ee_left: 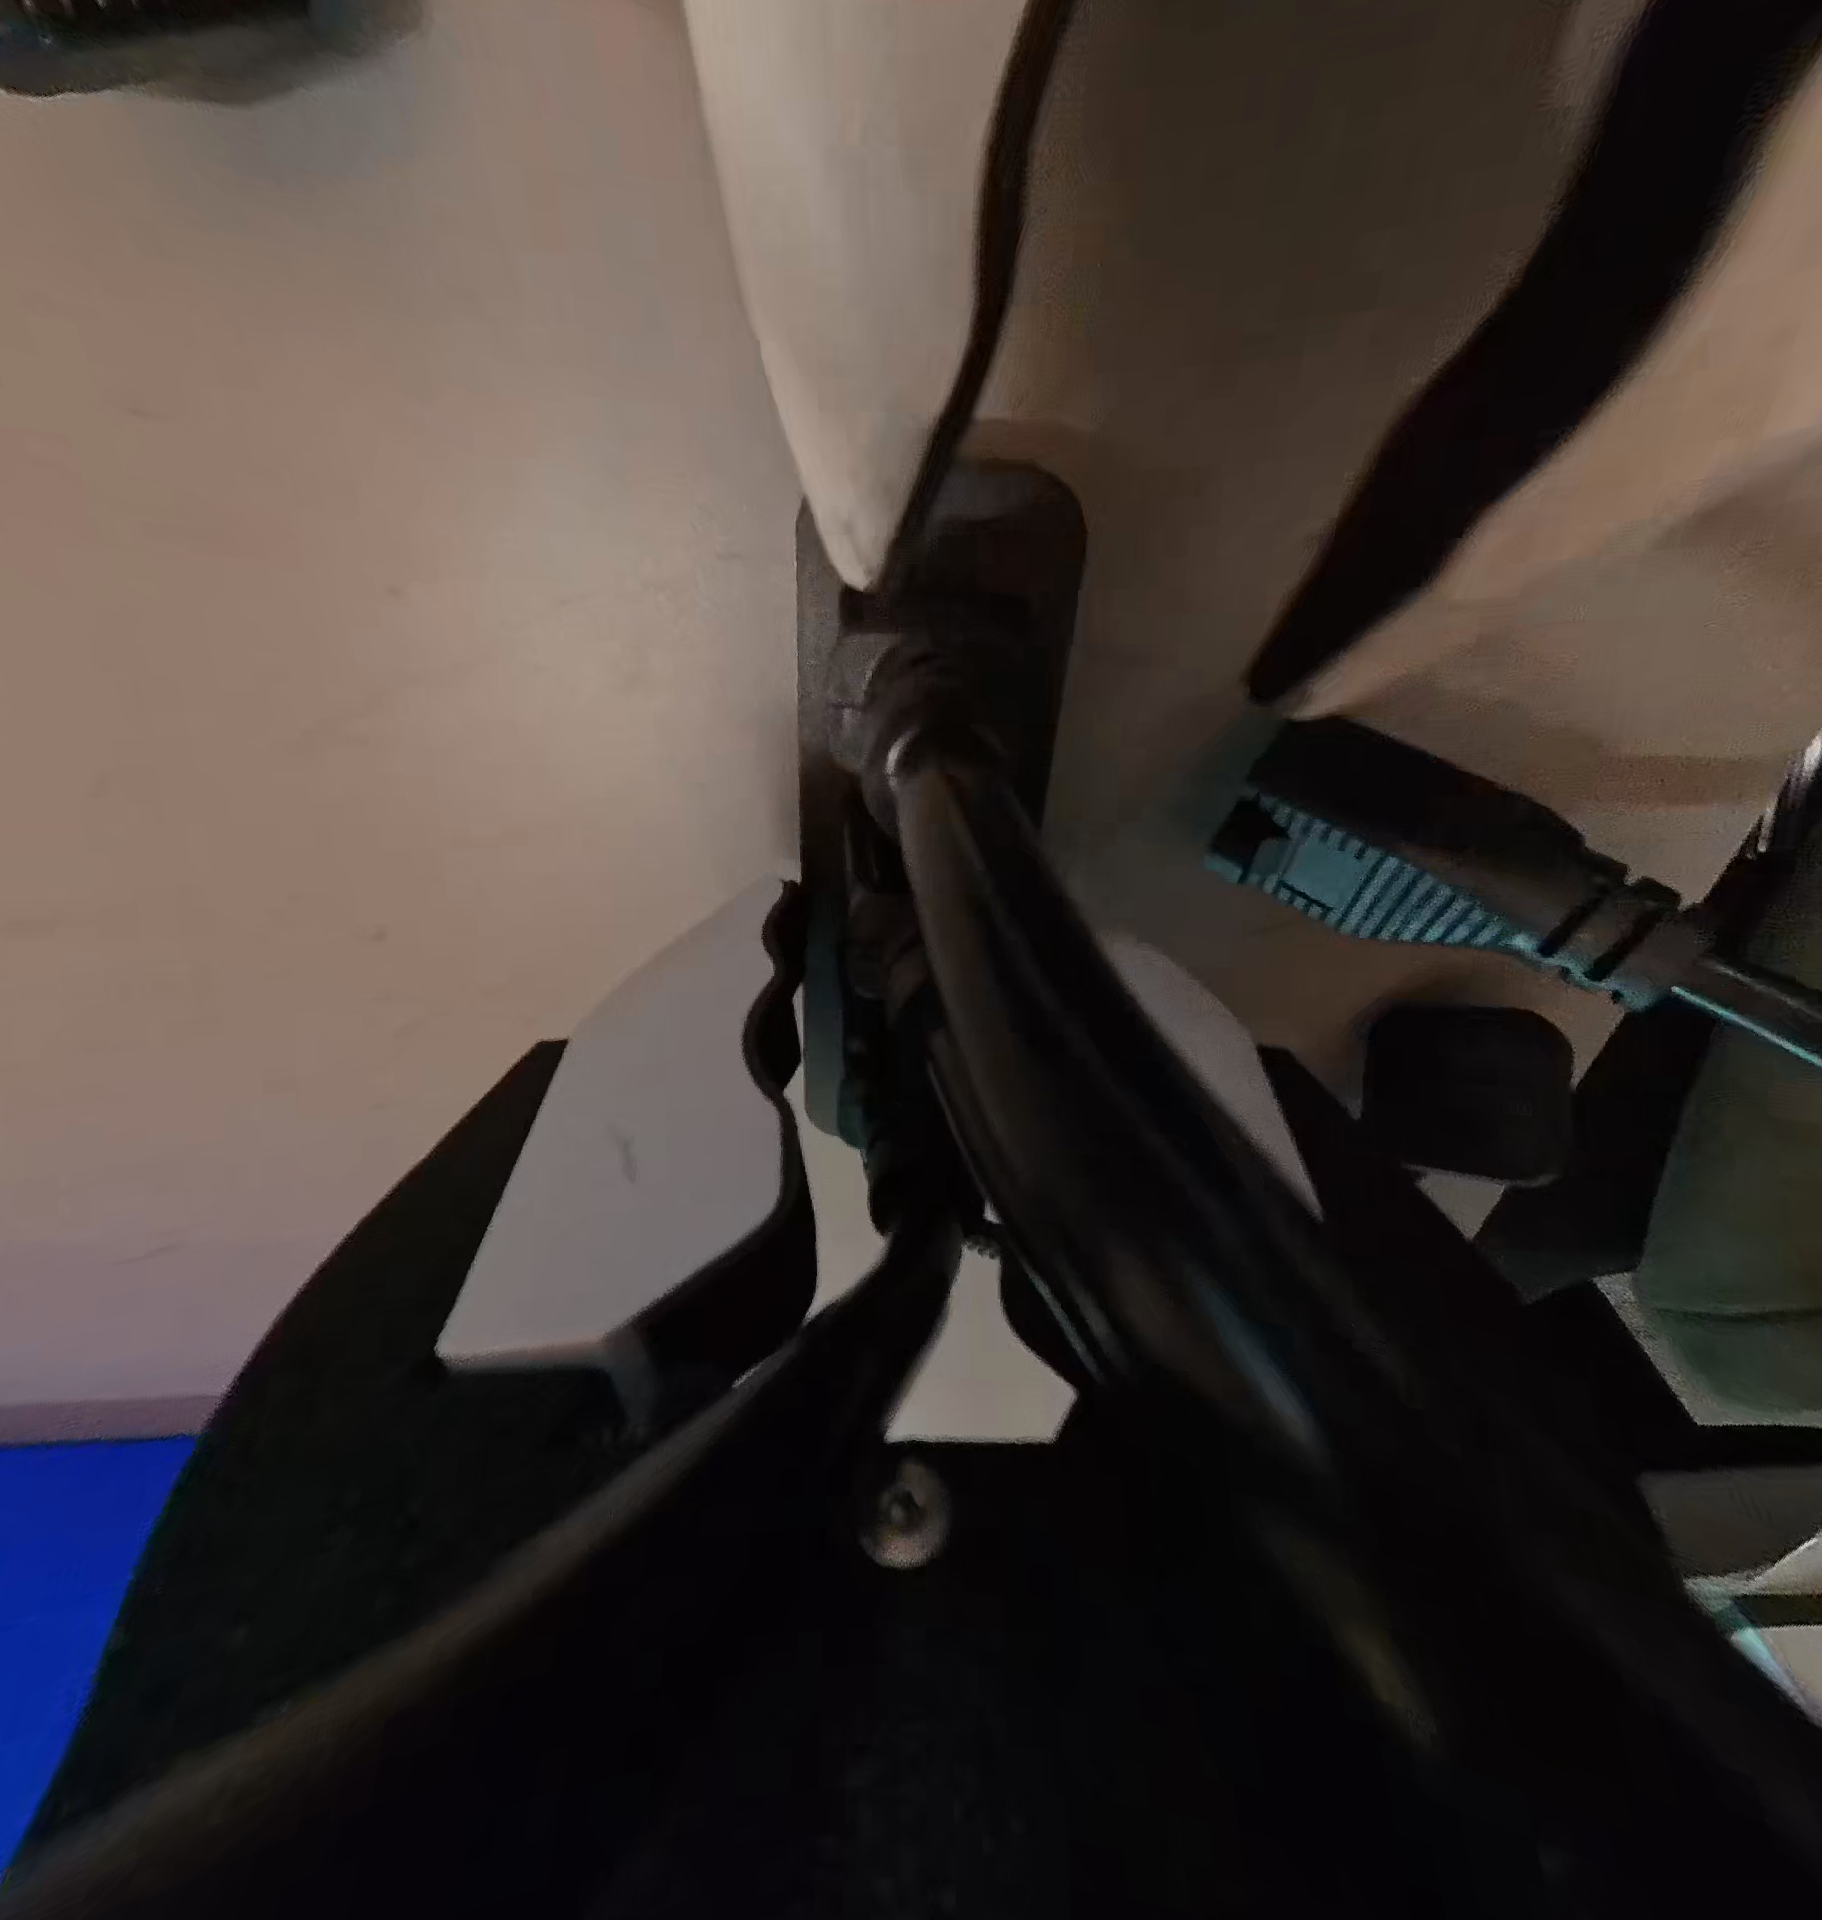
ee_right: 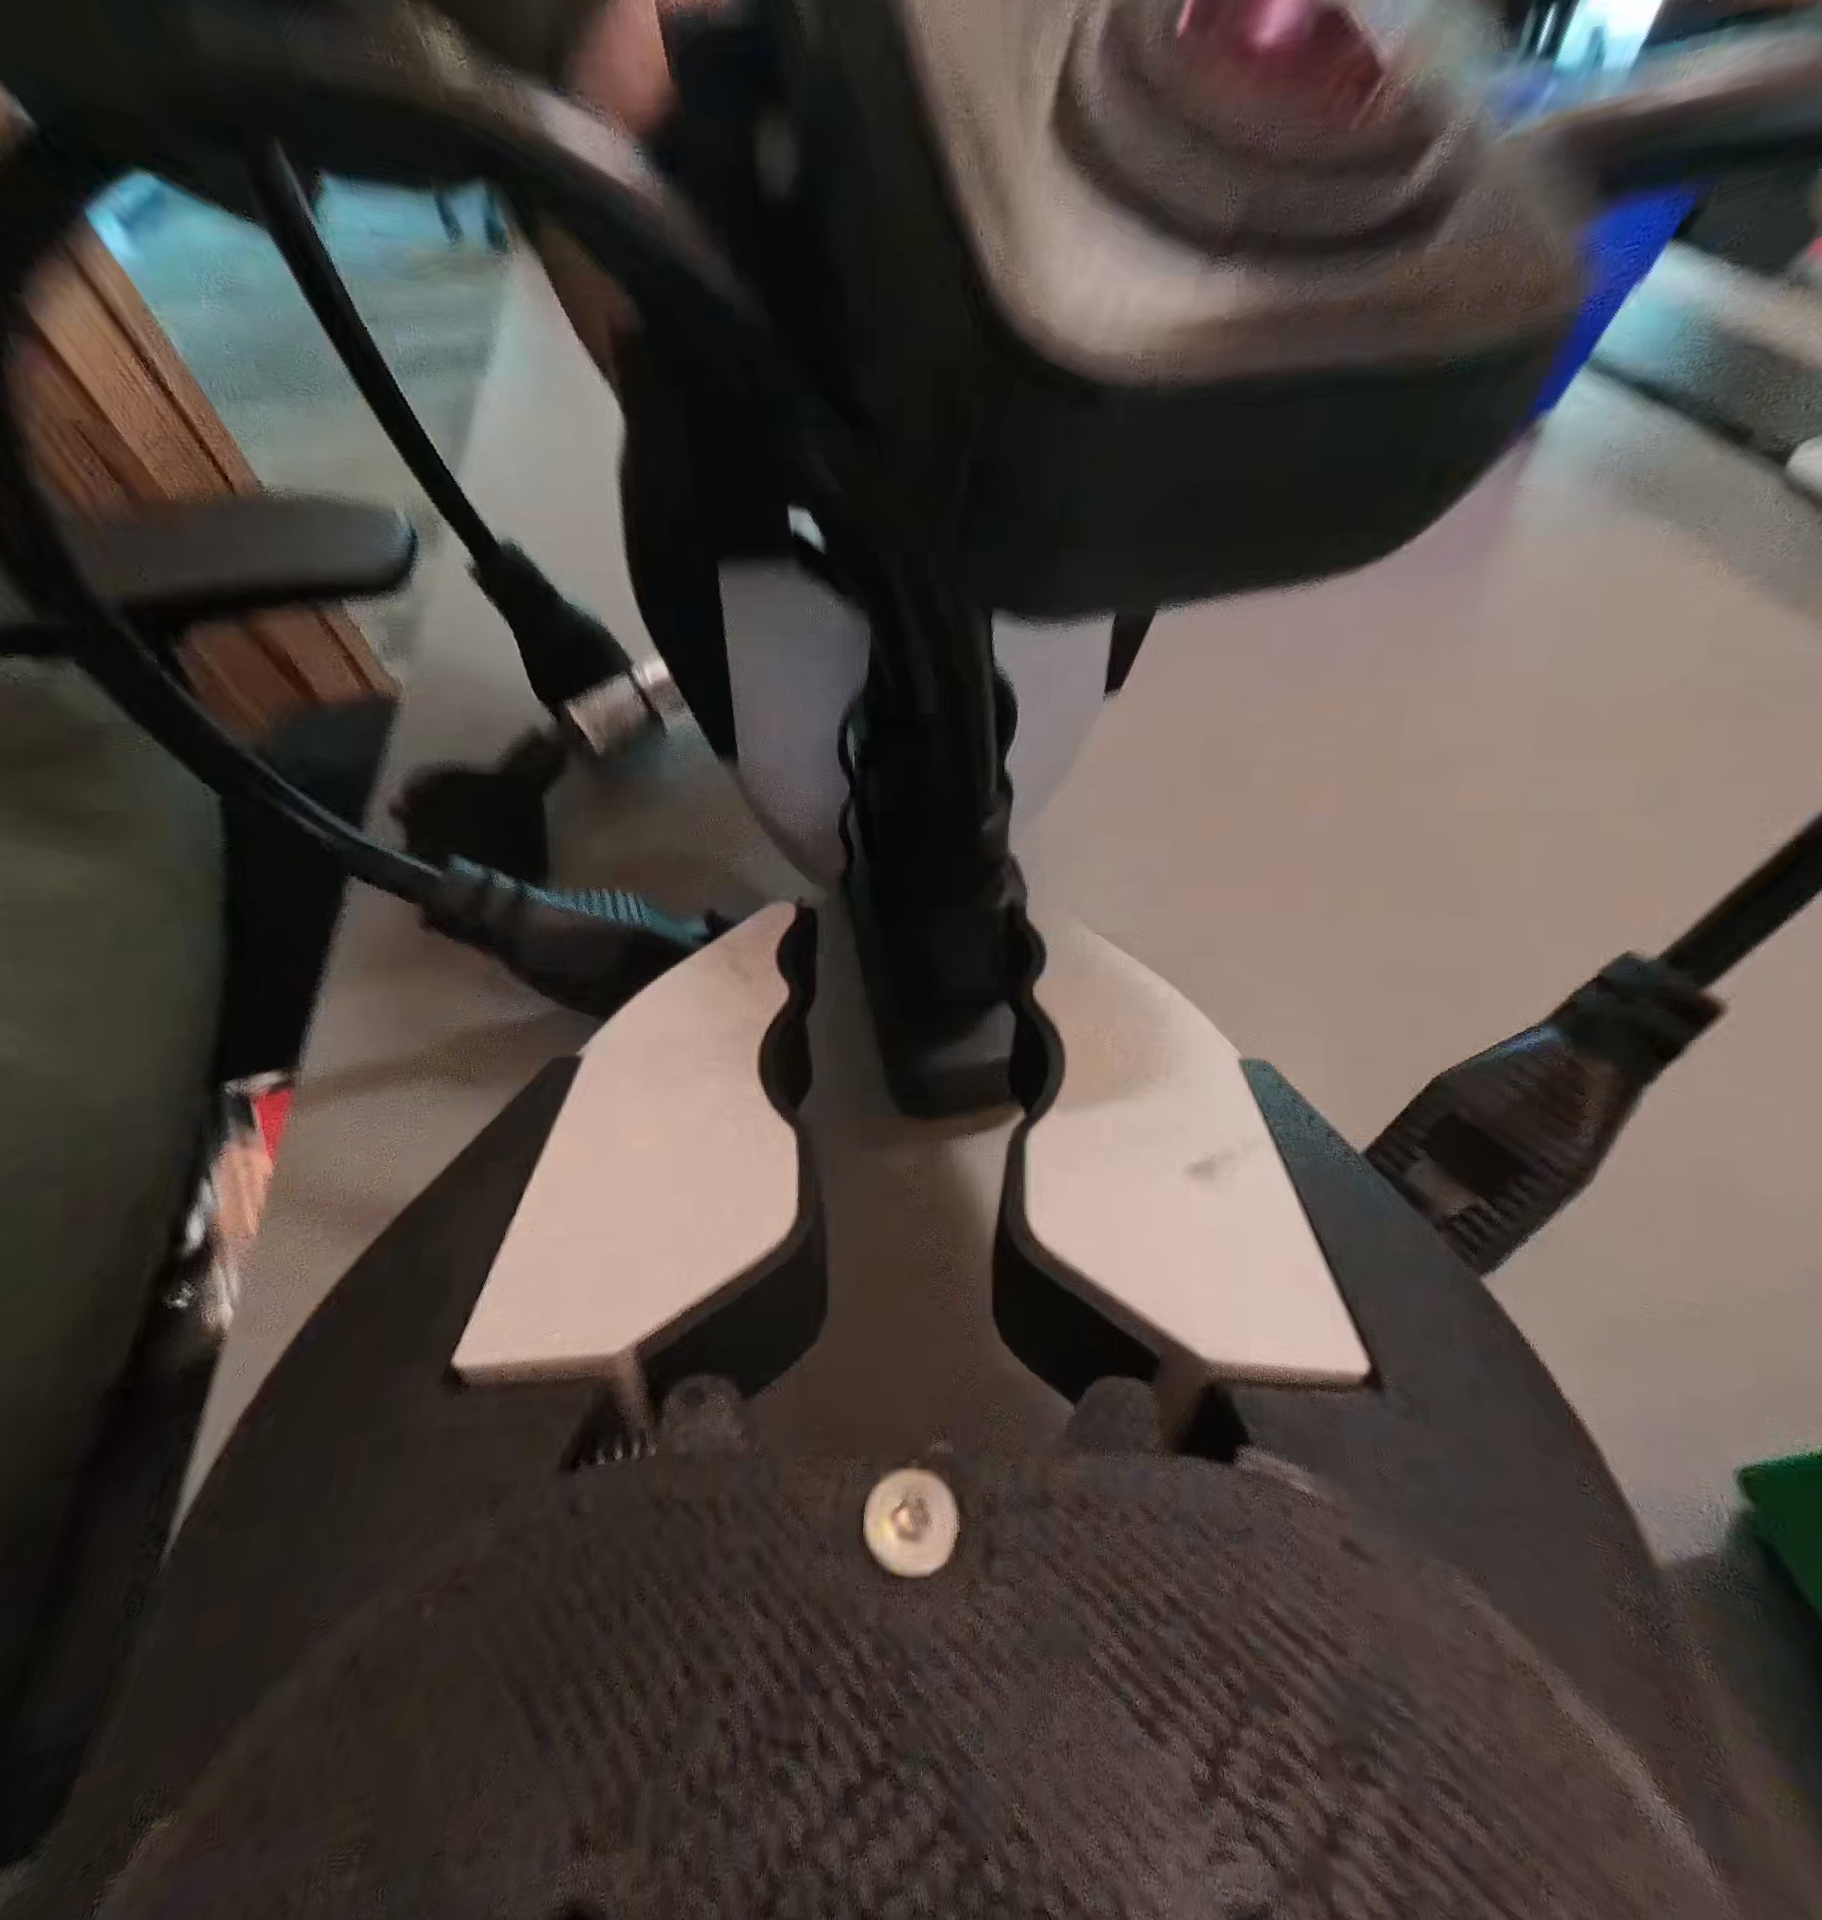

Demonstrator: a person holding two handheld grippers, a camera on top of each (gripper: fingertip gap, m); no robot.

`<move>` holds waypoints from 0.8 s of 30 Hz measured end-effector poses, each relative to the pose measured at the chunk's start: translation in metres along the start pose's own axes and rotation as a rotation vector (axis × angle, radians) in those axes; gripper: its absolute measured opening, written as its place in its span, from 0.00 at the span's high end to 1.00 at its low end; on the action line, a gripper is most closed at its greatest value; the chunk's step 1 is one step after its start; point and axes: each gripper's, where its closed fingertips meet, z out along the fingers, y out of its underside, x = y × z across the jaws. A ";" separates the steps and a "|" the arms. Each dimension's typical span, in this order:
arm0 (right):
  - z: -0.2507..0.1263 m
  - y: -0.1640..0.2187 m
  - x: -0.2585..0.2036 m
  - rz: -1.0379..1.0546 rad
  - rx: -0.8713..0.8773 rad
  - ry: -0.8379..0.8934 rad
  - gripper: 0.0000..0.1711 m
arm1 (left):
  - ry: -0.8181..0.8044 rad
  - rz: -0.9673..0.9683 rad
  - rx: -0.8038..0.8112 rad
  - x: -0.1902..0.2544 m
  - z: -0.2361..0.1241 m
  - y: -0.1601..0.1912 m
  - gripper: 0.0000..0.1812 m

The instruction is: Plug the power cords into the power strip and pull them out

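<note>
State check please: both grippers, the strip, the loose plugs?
left gripper, shut on the power strip.
right gripper, open, fingers either side of the strip's end.
power strip, clamped, a black cord apparently seated in it.
right-hand plug, unplugged, on the table.
left-hand plug, unplugged, on the table.

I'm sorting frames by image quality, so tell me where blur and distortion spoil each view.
Left wrist view: wide-angle stretching bends the power strip, cords smear in the dim lower half, yet the loose plug is fairly crisp. Right wrist view: the other tool's camera housing and background are blurred; the right tool and the screw look sharp.
</note>
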 end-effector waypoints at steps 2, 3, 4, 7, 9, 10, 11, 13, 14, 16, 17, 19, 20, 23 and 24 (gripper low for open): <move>0.012 0.009 0.006 -0.025 -0.069 0.051 0.75 | 0.005 0.011 0.001 0.000 0.000 0.000 0.79; 0.015 0.008 0.008 -0.059 -0.074 0.073 0.79 | 0.005 0.017 0.001 0.000 0.000 0.000 0.79; 0.019 0.009 0.008 -0.088 -0.088 0.084 0.80 | 0.005 0.018 0.002 0.000 0.000 0.000 0.79; 0.028 0.023 0.009 -0.123 -0.199 0.083 0.81 | 0.003 0.024 0.005 0.000 0.000 0.000 0.79; 0.029 0.024 0.011 -0.131 -0.209 0.081 0.83 | 0.006 0.028 0.008 0.000 0.000 0.000 0.79; 0.029 0.024 0.011 -0.128 -0.208 0.064 0.83 | 0.008 0.030 0.011 0.000 0.000 -0.001 0.79; 0.029 0.025 0.011 -0.121 -0.209 0.049 0.83 | 0.009 0.032 0.014 0.000 0.000 -0.001 0.79; 0.030 0.025 0.011 -0.133 -0.211 0.035 0.83 | 0.010 0.037 0.017 0.000 0.000 -0.001 0.79; 0.030 0.025 0.010 -0.130 -0.212 0.031 0.84 | 0.010 0.037 0.017 0.000 0.000 -0.001 0.79; 0.030 0.025 0.010 -0.128 -0.213 0.029 0.84 | 0.013 0.044 0.019 0.000 0.000 -0.001 0.79; 0.029 0.026 0.010 -0.132 -0.215 0.030 0.84 | 0.014 0.047 0.020 0.000 0.000 -0.001 0.79; 0.029 0.026 0.010 -0.122 -0.220 0.031 0.84 | 0.015 0.053 0.019 0.000 0.000 0.000 0.79; 0.029 0.026 0.010 -0.118 -0.220 0.035 0.84 | 0.019 0.050 0.022 0.000 0.000 0.000 0.79; 0.030 0.024 0.009 -0.123 -0.213 0.069 0.84 | 0.020 0.049 0.032 0.000 0.001 0.000 0.79; 0.030 0.023 0.008 -0.115 -0.211 0.073 0.84 | 0.013 0.059 0.028 0.000 0.001 0.000 0.79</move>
